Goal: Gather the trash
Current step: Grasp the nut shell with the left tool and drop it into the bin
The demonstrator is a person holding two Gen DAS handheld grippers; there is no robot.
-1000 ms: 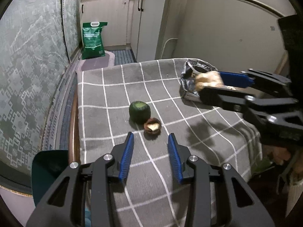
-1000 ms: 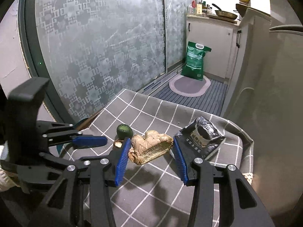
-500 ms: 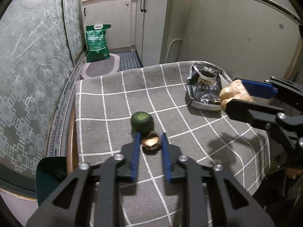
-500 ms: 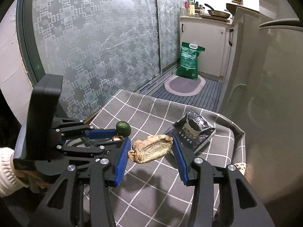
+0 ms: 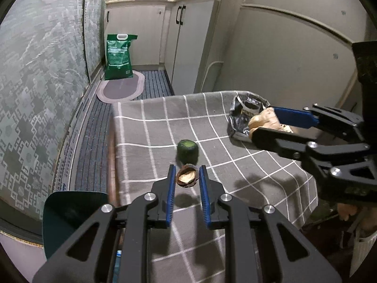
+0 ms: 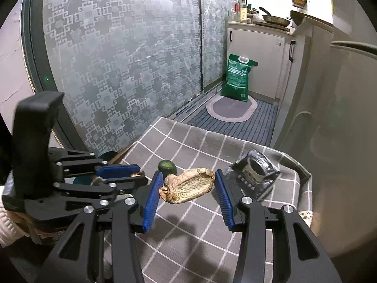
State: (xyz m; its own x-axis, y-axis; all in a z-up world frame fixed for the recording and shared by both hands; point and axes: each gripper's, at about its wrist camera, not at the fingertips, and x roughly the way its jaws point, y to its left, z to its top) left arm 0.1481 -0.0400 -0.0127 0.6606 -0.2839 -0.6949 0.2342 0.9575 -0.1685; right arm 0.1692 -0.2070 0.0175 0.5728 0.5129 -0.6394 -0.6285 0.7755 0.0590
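Left claw (image 5: 187,179) clamped on nutshell (image 5: 186,178) above checked surface (image 5: 247,165); right claw (image 6: 188,184) gripping crumpled tan scrap (image 6: 188,185).

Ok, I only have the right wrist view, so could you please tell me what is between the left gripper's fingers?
Observer: A brown shell half, pale inside, with both pads of the left gripper against it.
Operator: Thank you. Is there a bin anywhere near it?
Observer: A dark teal container sits beside the table edge, low on the left of that view.
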